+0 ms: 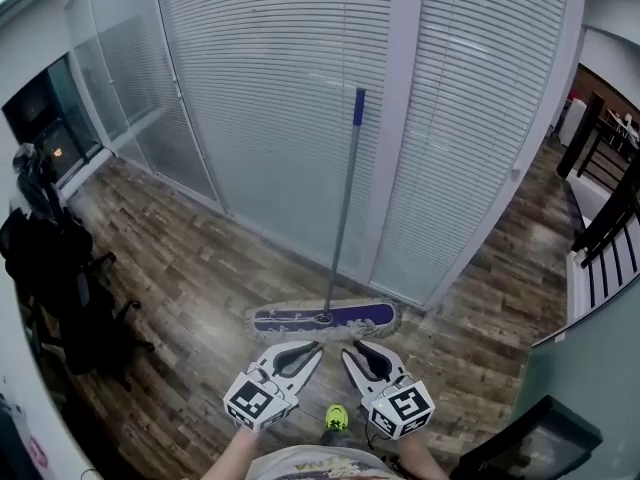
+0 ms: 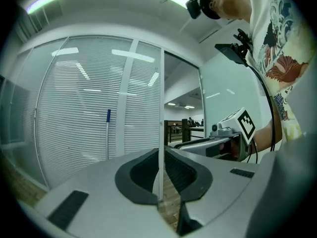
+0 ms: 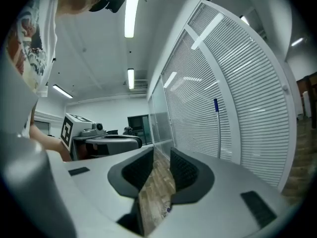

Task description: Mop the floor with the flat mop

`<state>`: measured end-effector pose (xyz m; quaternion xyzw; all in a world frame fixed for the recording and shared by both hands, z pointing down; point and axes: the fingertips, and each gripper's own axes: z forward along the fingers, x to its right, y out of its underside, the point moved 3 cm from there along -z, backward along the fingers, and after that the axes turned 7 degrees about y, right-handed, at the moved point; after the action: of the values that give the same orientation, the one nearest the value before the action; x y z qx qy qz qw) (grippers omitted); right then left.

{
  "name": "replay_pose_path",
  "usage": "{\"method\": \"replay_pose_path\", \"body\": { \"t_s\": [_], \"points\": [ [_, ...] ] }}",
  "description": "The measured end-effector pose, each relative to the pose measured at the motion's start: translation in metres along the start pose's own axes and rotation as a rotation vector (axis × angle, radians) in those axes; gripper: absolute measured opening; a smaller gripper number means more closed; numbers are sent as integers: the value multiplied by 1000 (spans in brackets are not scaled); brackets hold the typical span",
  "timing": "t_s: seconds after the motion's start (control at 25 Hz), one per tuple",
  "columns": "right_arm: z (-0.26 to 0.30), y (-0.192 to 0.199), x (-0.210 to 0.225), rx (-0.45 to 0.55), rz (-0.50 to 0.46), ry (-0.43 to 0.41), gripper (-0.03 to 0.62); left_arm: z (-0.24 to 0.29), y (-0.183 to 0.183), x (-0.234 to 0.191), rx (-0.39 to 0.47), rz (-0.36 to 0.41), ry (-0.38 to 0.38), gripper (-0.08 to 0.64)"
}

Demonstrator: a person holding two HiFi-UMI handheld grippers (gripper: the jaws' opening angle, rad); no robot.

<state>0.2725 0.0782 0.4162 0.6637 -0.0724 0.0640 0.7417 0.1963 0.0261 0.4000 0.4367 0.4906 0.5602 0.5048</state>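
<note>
At the far left of the head view, dark office chairs (image 1: 60, 278) crowd the edge of the wood-plank floor (image 1: 190, 258). Next to them a glass wall (image 1: 150, 118) hung with white blinds (image 1: 270, 98) runs across the room and bends round toward the right. Against that wall stands the flat mop (image 1: 343, 208). Its mop head (image 1: 322, 319), purple with a pale fringe, lies flat on the floor at the foot of the glass. Its metal handle rises steeply from the head's middle, and the blue grip (image 1: 359, 108) at the top rests against the blinds just left of a white post (image 1: 400, 118). Neither gripper touches the mop. Near the bottom edge, the left gripper (image 1: 305, 351) points toward the mop head, close to it but apart. Its fingers (image 2: 143, 175) are closed together with nothing between them, only a thin slit showing at the tips. Just beside it, the right gripper (image 1: 358, 353) points the same way, also short of the mop head. Its fingers (image 3: 185, 172) stand a narrow gap apart, and only floor planks show through that gap. A small yellow-green thing (image 1: 337, 417), too small to make out, lies low between the two marker cubes. Dark railing (image 1: 610, 218) lines the far right
</note>
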Motion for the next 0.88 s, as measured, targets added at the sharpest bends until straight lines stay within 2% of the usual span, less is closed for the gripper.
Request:
{"method": "replay_pose_path", "body": {
  "t_s": [0.16, 0.4, 0.56, 0.72, 0.88],
  "points": [
    [30, -5, 25, -28, -9, -42, 147, 25, 4, -26, -23, -24, -23, 17],
    [56, -4, 57, -62, -1, -33, 153, 41, 14, -61, -37, -52, -44, 17],
    [89, -9, 80, -67, 1, -16, 153, 56, 20, -99, -45, -39, -58, 17],
    [132, -18, 102, -65, -12, 16, 153, 77, 29, -146, -49, -29, -34, 20],
    [182, -23, 130, -64, -14, 78, 160, 104, 36, -200, -50, -26, 12, 72]
  ]
}}
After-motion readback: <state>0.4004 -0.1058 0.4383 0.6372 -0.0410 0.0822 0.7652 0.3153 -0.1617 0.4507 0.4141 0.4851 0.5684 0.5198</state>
